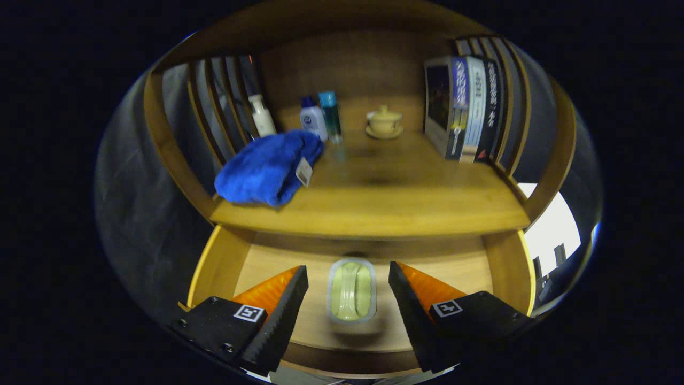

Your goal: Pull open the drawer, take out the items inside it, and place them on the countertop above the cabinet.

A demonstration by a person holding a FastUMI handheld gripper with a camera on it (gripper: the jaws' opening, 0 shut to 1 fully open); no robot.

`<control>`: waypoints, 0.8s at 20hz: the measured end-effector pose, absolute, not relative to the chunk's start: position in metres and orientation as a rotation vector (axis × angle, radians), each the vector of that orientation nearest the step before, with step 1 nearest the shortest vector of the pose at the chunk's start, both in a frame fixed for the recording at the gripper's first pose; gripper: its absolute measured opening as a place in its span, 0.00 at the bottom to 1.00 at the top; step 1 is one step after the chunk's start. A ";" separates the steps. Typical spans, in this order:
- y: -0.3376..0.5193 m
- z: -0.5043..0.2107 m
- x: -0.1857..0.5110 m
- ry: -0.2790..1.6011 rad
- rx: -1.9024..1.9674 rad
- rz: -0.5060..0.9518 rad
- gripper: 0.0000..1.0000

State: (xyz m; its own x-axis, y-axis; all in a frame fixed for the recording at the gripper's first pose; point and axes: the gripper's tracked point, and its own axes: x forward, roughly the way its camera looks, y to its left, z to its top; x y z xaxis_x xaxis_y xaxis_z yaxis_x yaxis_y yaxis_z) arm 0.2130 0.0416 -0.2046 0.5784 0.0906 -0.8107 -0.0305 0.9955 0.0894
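Drawer (214, 267) is pulled out, sitting low in the frame under the countertop (374, 208), and I'm looking straight down into it. My gripper (348, 291) hangs above it with the fingers spread wide, gripping nothing. Right between them, bottom centre, lies the one item I can see in the drawer: a small pale green dish (351, 290) with a grey rim, flat on the drawer floor.

So I'd say we're on the take-out step. A blue towel (269, 167) is heaped on the countertop left of centre, possibly the first item out. Next up, as I read it: drop the fingers down either side of the dish, squeeze across its narrow width, lift clear of the drawer front and carry it up. Open wood in the middle of the countertop looks the safest landing spot.

Towards the top of the frame, a white bottle (262, 115), a small white bottle with a blue cap (312, 118), a teal bottle (331, 115) and a lidded cup on a saucer (383, 122). Upper right, books (467, 107) stand upright; their spines carry writing, too small to read. The towel has a small tag, also unreadable.
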 end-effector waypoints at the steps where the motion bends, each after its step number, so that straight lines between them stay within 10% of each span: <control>1: 0.044 -0.217 0.212 0.996 0.066 0.066 0.96; 10: 0.047 -0.288 0.198 1.210 0.035 0.048 0.71; 16: 0.036 -0.287 0.195 1.178 0.030 0.049 0.27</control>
